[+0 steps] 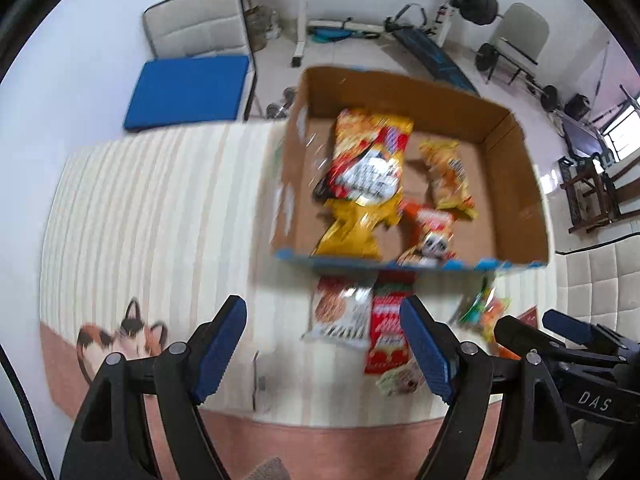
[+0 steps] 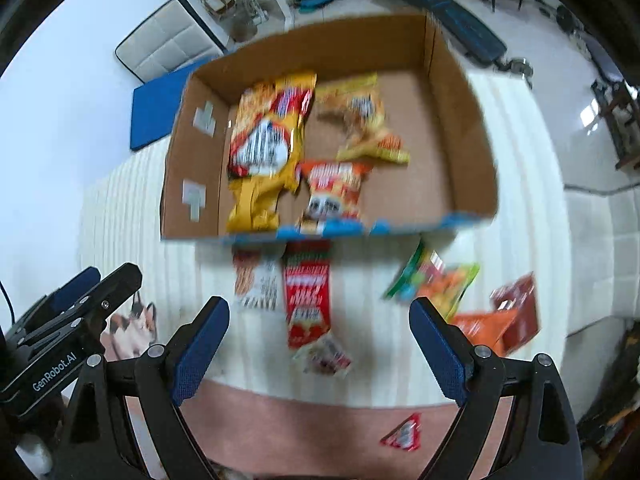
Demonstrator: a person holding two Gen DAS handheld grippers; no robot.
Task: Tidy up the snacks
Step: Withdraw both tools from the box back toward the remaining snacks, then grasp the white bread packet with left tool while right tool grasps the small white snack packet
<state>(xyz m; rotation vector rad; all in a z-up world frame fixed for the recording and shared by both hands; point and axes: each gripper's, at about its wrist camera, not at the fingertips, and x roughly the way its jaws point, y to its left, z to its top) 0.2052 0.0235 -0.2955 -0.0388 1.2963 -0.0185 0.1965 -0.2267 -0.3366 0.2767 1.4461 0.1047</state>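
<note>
While both tools, left tool (image 1: 324, 344) and right tool (image 2: 320, 344), are hanging open and empty above the tabletop (image 2: 132, 208), I am judging the next pick: the red packet (image 2: 306, 300) lying just outside the cardboard box (image 2: 460, 132), awaiting a descent and closure.

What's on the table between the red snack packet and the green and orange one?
Nothing: in the right wrist view, only bare striped tablecloth lies between the red snack packet and the green and orange packet.
</note>
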